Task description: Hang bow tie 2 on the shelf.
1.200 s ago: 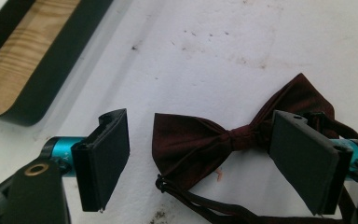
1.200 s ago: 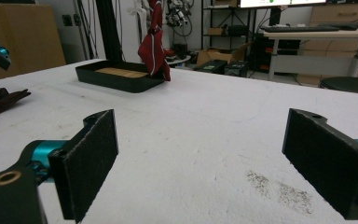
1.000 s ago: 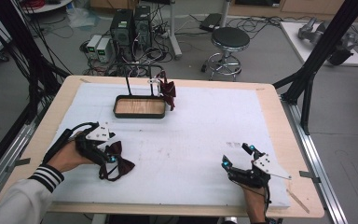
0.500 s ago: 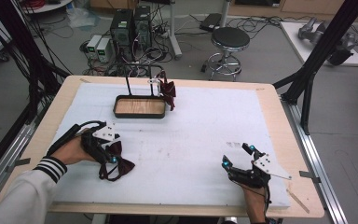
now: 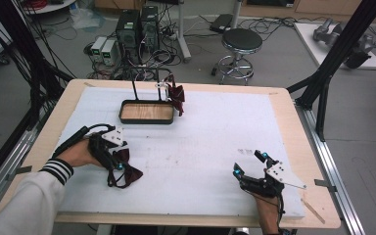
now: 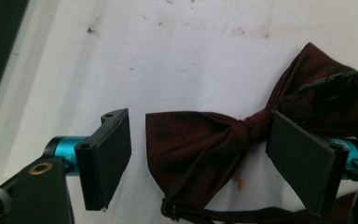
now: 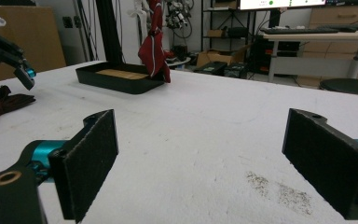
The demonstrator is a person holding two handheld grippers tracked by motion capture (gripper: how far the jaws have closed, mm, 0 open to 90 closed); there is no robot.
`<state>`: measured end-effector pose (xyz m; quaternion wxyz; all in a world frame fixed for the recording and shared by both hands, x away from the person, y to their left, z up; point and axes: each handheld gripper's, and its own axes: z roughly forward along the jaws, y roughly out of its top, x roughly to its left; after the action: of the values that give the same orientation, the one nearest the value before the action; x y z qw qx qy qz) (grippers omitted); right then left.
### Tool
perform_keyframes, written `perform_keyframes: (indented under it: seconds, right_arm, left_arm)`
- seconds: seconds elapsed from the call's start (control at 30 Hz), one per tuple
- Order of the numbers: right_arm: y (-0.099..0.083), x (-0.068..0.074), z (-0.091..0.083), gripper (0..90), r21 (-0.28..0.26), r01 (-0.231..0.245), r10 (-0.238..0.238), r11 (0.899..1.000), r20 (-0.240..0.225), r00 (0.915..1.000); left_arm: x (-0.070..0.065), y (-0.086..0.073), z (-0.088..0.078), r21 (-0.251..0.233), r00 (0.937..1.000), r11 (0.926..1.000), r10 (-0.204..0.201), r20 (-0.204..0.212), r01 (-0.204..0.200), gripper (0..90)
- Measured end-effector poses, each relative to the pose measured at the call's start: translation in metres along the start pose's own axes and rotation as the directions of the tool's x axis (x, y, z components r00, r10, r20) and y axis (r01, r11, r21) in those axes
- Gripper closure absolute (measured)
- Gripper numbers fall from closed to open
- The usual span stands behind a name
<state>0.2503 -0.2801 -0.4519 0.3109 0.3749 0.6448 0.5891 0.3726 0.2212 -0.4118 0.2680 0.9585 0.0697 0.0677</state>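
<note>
Bow tie lies on white table cover between the spread left claw; right claw gapes.

Even overhead light keeps my white table bright with soft shadows; my near jaws look slightly blurred, and the far room is dimmer.

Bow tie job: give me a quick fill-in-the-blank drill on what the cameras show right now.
1. The left gripper has its jaws around a dark red ____ lying on the white mat.
2. The right gripper has ____ between its jaws.
3. The black tray has a ____ bottom.
4. A second red bow tie hangs at the tray's ____ end in the high view.

Missing words: bow tie; nothing; wooden; right
</note>
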Motion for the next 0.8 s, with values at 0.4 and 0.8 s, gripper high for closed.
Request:
perform_keyframes:
  seconds: [0.4, 0.8]
  right_arm:
    - [-0.0001, 0.0003, -0.0001, 9.7, 0.004, -0.015, 0.015, 1.000, 0.000, 0.9999]
    - [-0.0001, 0.0002, 0.0000, 9.7, 0.004, -0.014, 0.014, 1.000, -0.001, 0.9999]
  left_arm:
    - [-0.0001, -0.0076, 0.0000, 0.050, 0.9997, 0.9987, -0.002, 0.023, 0.000, 24.7]
    - [0.0015, -0.0086, 0.0016, 0.075, 0.9984, 0.9971, -0.011, 0.055, 0.007, 39.8]
